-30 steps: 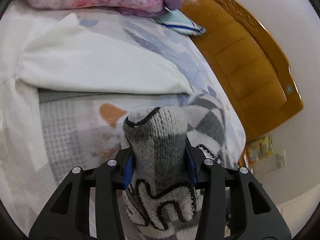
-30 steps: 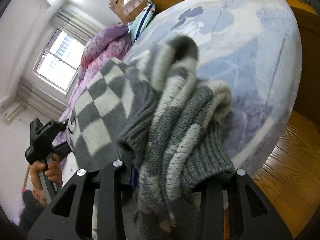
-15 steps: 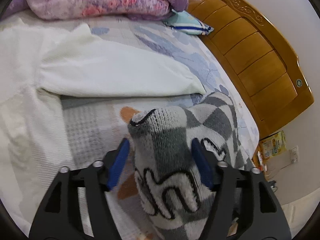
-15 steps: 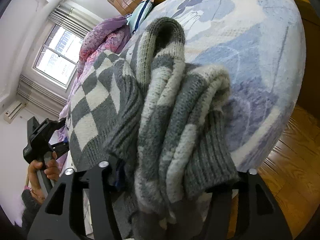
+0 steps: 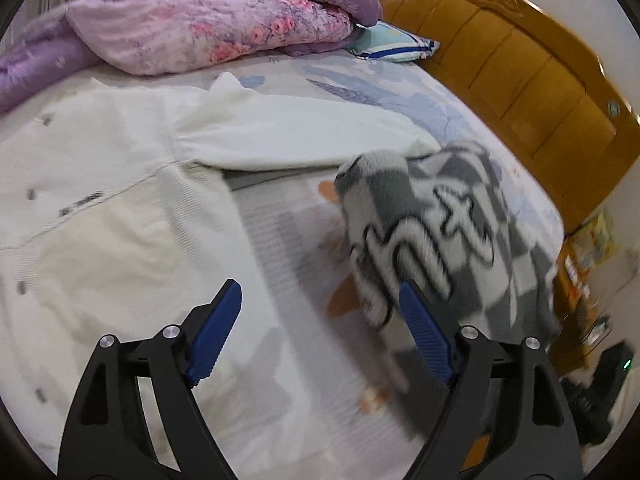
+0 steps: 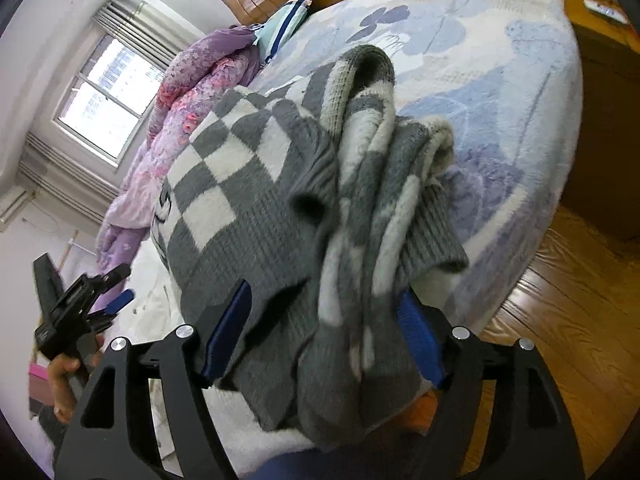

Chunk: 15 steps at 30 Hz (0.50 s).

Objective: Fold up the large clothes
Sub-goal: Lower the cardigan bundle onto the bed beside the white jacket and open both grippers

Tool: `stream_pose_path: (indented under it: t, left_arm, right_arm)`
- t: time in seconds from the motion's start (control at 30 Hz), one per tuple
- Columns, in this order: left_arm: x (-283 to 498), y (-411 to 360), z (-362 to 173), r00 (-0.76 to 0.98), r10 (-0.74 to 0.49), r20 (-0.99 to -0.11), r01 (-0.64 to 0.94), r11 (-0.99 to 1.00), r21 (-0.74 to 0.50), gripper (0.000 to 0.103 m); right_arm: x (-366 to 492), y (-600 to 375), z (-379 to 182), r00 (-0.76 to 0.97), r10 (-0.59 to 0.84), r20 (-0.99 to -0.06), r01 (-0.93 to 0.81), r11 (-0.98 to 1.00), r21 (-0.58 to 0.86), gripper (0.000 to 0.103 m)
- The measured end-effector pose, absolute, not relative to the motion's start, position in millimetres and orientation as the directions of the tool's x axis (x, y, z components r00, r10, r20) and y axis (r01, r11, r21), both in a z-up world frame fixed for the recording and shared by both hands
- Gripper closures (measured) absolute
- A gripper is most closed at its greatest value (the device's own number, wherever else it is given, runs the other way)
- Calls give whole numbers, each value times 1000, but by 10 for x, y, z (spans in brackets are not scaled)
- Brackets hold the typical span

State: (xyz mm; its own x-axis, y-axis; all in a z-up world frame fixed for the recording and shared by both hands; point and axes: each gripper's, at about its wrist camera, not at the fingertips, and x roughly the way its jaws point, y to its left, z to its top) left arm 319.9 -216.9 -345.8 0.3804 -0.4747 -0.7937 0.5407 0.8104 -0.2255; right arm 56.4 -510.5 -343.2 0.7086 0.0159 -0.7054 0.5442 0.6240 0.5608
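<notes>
Grey-and-white checked knit sweater [image 6: 280, 208] — bunched on the floral-sheeted bed [image 6: 500, 92]. Left hand-held gripper [image 5: 320, 332] apart, empty; right hand-held gripper [image 6: 324, 336], jaws just opening, straddles loose folds — bundle may slump, unfolding.

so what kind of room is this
Almost certainly a home bedroom: a bed with a floral sheet and a carved wooden headboard, a rumpled purple floral quilt beside a pillow, and a curtained window. Clothes lie spread on the bed.
</notes>
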Motion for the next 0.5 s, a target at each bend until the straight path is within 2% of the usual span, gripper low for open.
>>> stream_pose_path:
  t: [0.17,0.33,0.5]
  left_arm:
    - [2826,-1822,-3326,405,-439,-802,543,821,-175,17]
    - [2388,-1484,-3126,460,-405,-790,534,837,-118,13]
    - [2021,-1140,-2865,519,-395,-758,508,856,-98,12]
  right_arm:
    - [528,-4699,-3257,693,25,-720,529,662,532,32]
    - [590,-4070,-2935,707,55,-705,443,743,502,30]
    - [640,-3519,-2598,679,33,-733,384,835,394,20]
